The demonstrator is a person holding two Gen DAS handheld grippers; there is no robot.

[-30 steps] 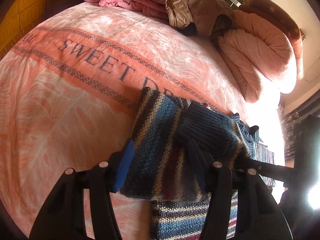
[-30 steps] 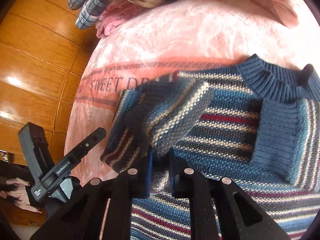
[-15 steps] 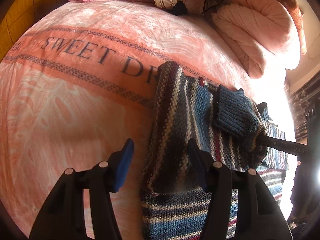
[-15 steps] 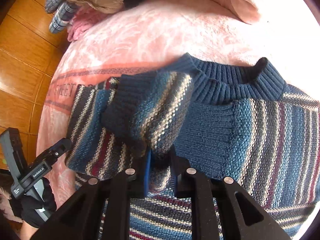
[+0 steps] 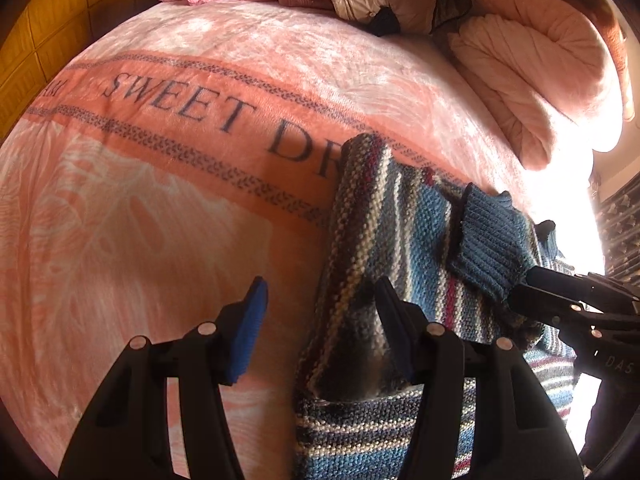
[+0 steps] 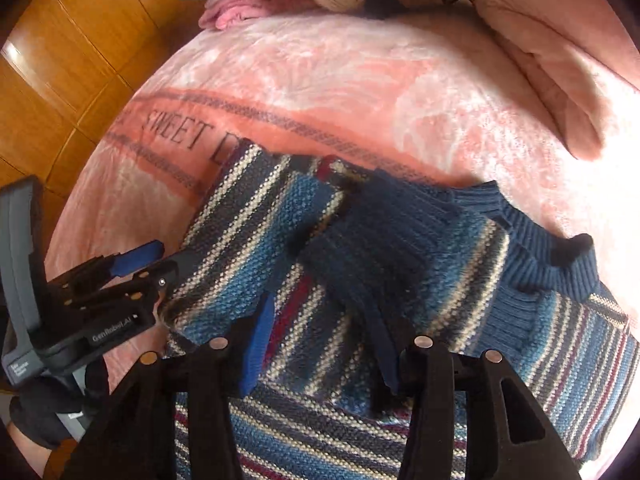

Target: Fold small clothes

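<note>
The small striped knitted sweater (image 6: 400,280), blue with cream and dark red lines, lies flat on the pink fluffy blanket (image 5: 160,200) with the words SWEET DR on it. It sits near the blanket's right edge, below the puffy pink pillows (image 5: 532,80). One sleeve (image 5: 392,248) is folded across the chest, with its dark blue ribbed cuff (image 5: 488,240) close to the collar (image 6: 540,248). The collar points toward the pillows, and the sweater's long side runs from there down toward the person.

The left gripper (image 5: 320,320) is wide open, holding nothing, with one finger over the sleeve's edge. The right gripper (image 6: 324,340) is wide open too, above the sleeve. I think the sleeve fold is done. Next, the other side or the bottom should be grabbed and folded over.
</note>
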